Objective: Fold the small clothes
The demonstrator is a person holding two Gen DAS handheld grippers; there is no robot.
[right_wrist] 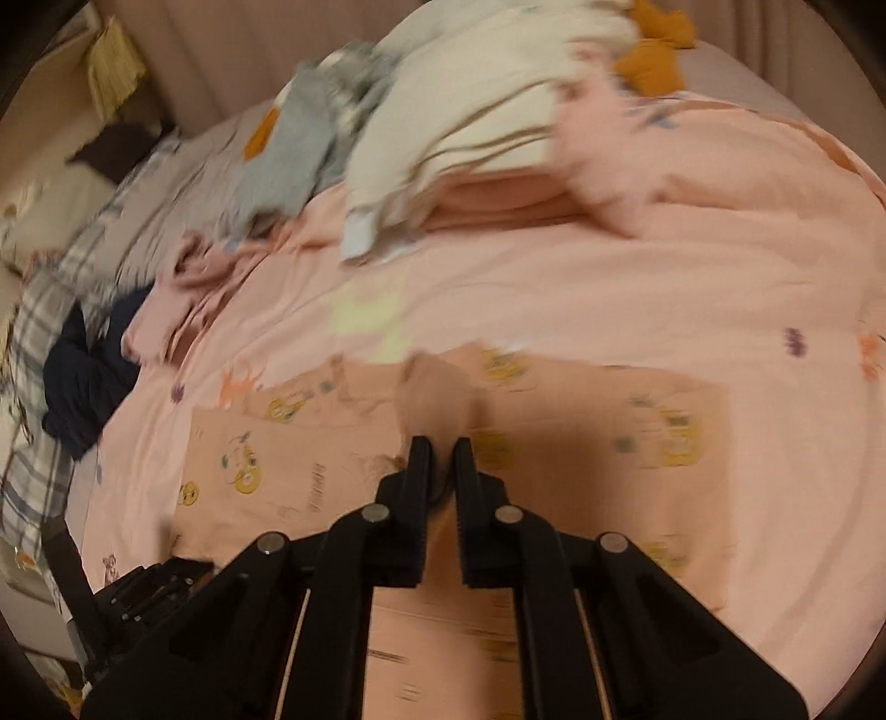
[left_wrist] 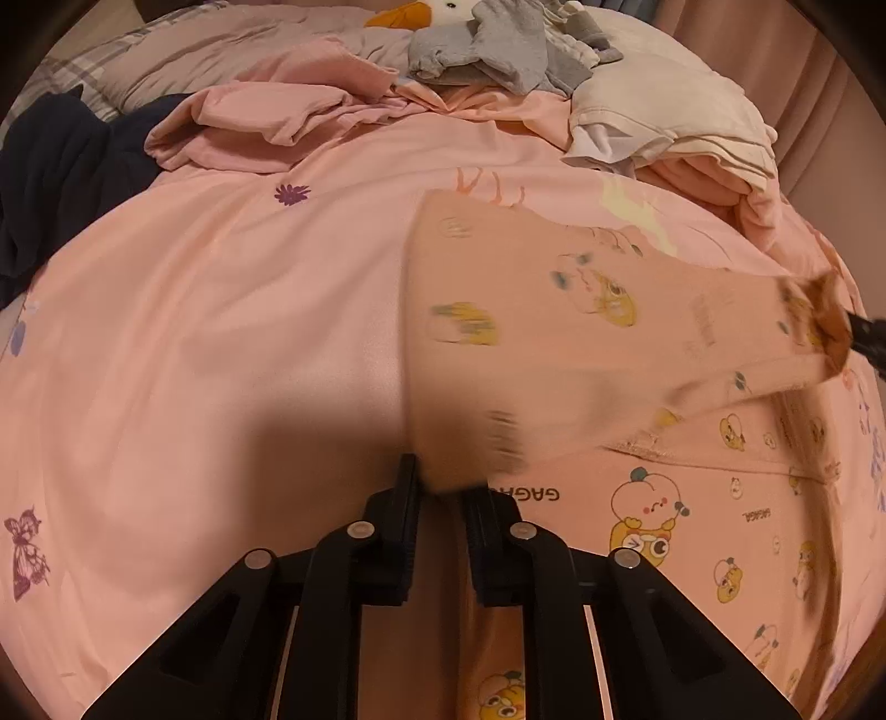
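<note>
Pink garment (left_wrist: 554,310) w/ cartoon prints lies on pink sheet (left_wrist: 221,332). L gripper (left_wrist: 443,487) pinches its near edge, fabric lifted; R gripper (right_wrist: 442,443) clamps a raised fold. Clothes pile (left_wrist: 498,44) behind.

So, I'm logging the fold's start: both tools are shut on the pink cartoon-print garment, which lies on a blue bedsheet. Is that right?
Not quite: the bedsheet is pink, not blue, as the left wrist view shows. The rest holds: the left tool and the right tool are both shut on the pink cartoon-print garment.
</note>
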